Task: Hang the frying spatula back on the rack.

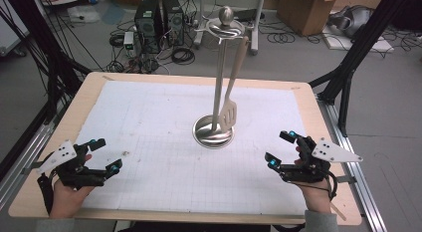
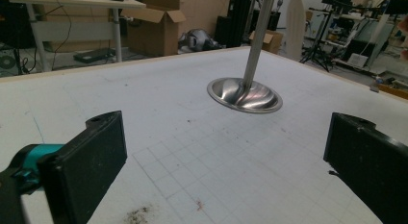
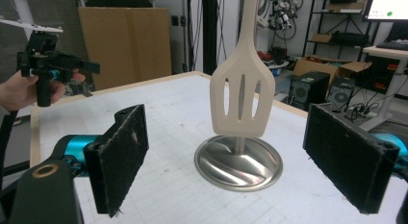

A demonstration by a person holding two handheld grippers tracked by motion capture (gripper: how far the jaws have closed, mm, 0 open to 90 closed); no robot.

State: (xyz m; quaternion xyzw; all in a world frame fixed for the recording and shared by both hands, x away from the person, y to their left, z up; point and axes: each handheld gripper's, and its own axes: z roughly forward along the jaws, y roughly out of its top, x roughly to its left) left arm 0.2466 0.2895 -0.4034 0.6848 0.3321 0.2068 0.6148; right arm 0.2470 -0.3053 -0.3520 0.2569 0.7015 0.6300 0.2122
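A steel utensil stand point(image 1: 217, 87) rises from its round base point(image 1: 213, 132) in the middle of the white gridded mat. A beige slotted spatula point(image 1: 228, 115) hangs from the stand's top ring, its blade just above the base. In the right gripper view the spatula point(image 3: 242, 100) hangs in front of the base point(image 3: 238, 161). My left gripper point(image 1: 105, 155) rests open at the mat's left front, nothing between its jaws; its own view shows the base point(image 2: 244, 94) beyond them. My right gripper point(image 1: 281, 148) stands open at the right front, pointing toward the stand, also empty.
The wooden table point(image 1: 199, 78) carries the mat point(image 1: 164, 157) with a dark smudge point(image 1: 123, 153) near the left gripper. On the floor beyond stand computer towers point(image 1: 158, 24), cables and a cardboard box point(image 1: 308, 10). Black frame legs point(image 1: 356, 53) flank the table.
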